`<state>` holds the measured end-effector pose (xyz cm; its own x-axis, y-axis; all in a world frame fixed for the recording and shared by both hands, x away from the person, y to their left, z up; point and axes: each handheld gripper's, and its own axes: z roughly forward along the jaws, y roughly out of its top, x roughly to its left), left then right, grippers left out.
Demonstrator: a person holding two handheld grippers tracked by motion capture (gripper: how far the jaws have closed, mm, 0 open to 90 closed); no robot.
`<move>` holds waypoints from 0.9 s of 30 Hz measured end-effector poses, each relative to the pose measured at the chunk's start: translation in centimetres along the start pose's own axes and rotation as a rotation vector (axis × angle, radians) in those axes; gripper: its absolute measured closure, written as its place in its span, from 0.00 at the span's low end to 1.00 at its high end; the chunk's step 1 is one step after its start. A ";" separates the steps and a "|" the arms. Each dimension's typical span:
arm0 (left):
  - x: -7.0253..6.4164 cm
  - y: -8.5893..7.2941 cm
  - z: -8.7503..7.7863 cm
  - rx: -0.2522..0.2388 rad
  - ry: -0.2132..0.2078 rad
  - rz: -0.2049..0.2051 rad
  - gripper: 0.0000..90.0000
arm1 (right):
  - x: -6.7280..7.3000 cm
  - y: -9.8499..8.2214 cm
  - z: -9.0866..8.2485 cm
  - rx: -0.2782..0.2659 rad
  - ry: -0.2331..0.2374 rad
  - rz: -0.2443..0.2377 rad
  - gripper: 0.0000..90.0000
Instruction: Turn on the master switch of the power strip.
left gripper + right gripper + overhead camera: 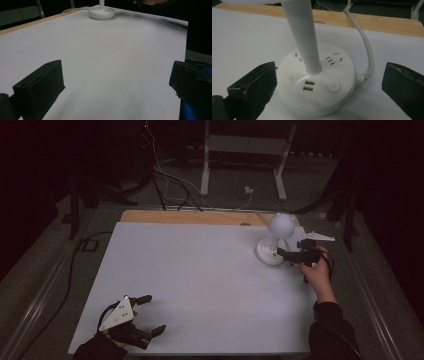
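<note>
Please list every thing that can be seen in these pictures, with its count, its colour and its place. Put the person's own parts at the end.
Desk lamp: one, white, far right of the table; round base with sockets, two USB ports and a power button.
Lamp cable: one, white, runs from the base over the far edge.
Table: one, white sheet, wooden strip along the far edge.
White stand: one, on the floor behind the table.
Left gripper: one, black, near left corner, jaws open.
Right gripper: one, black, at the lamp base, jaws open.
Right hand: one, dark sleeve, holds the right gripper.
</note>
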<state>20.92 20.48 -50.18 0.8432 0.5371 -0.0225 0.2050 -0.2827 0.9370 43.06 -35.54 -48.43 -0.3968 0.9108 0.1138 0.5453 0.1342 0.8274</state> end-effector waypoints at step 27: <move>0.0 0.0 0.0 -0.002 -0.005 0.002 0.00 | 0.8 0.5 -0.5 0.018 -0.157 0.045 0.75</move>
<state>20.91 20.45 -50.18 0.8459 0.5329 -0.0223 0.2027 -0.2825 0.9376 42.71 -34.94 -47.64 -0.2521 0.9657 0.0617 0.5739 0.0979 0.8130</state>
